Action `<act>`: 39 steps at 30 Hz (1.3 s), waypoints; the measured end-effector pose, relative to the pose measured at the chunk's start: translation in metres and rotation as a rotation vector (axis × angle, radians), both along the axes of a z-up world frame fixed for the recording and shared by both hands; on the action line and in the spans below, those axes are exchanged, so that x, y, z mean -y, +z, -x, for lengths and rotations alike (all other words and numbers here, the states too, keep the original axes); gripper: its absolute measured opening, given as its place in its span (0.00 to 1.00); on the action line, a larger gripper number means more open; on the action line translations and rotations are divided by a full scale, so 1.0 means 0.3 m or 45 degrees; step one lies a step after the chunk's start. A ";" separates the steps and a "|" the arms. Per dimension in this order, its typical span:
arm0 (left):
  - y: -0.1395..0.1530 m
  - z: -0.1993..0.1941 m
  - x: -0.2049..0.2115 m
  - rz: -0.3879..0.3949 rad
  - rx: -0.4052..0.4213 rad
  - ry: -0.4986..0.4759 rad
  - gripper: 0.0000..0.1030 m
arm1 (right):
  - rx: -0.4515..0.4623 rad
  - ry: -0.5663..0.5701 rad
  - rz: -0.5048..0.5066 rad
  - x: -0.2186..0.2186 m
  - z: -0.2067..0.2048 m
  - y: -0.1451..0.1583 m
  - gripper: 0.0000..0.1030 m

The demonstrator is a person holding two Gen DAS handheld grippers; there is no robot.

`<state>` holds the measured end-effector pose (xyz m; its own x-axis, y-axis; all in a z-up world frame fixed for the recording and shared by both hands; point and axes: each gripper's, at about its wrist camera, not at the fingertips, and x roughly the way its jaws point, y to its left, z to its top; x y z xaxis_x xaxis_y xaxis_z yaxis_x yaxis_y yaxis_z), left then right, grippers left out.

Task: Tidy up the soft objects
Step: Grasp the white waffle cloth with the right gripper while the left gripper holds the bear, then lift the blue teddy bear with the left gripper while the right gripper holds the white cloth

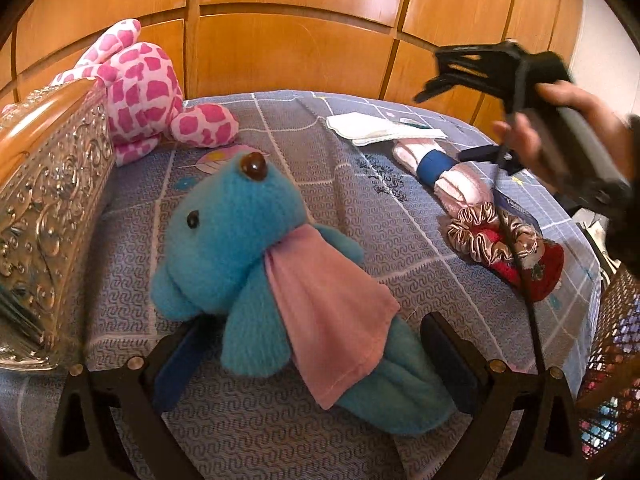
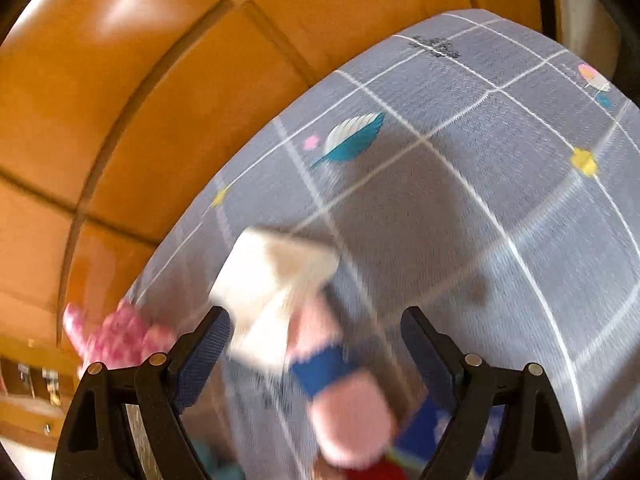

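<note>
Near the bed's (image 1: pixel 320 208) headboard edge we leave the blue plush (image 1: pixel 256 280) between the spread left gripper (image 1: pixel 316 356), and next our right gripper (image 2: pixel 316 356), also spread and empty, must close on the pink roll (image 2: pixel 344 412).

Glossy wooden wardrobe panels (image 1: pixel 296 44) behind a grey-checked bed (image 1: pixel 360 208).

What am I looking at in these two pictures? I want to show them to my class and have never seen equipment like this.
A person holds a two-finger gripper in each hand, each with a camera looking along its fingers. The left gripper, jaws wide, straddles a fluffy blue plush bear with a pink cloth bib without pressing it. It lies on a grey-blue checked bedspread, with a pink-and-white spotted plush toy, a folded white cloth, a pink roll with a blue band and satin scrunchies. The right gripper, also open and empty, hovers over that roll in its blurred view.
</note>
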<state>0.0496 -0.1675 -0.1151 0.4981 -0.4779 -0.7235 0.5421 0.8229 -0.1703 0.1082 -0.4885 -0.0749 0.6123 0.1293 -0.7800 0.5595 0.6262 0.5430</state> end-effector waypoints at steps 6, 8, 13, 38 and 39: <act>0.003 0.003 -0.005 0.011 -0.002 -0.004 0.99 | -0.037 0.012 -0.071 0.009 -0.140 -0.060 0.86; 0.005 0.003 -0.006 0.015 -0.003 -0.004 0.99 | -0.040 0.044 -0.060 -0.019 -0.186 -0.064 0.86; 0.006 0.003 -0.009 0.023 -0.005 -0.004 0.99 | -0.058 0.188 0.067 -0.132 -0.296 -0.039 0.85; 0.017 -0.004 -0.047 0.107 -0.046 -0.006 0.99 | -0.270 0.732 0.372 -0.457 0.058 -0.062 0.07; 0.017 -0.005 -0.047 0.107 -0.050 -0.005 0.99 | -0.265 0.715 0.348 -0.449 0.058 -0.070 0.07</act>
<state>0.0510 -0.1534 -0.1099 0.4681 -0.5397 -0.6998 0.5371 0.8026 -0.2597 0.0909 -0.3539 -0.0960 0.3423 0.1654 -0.9249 0.1837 0.9536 0.2385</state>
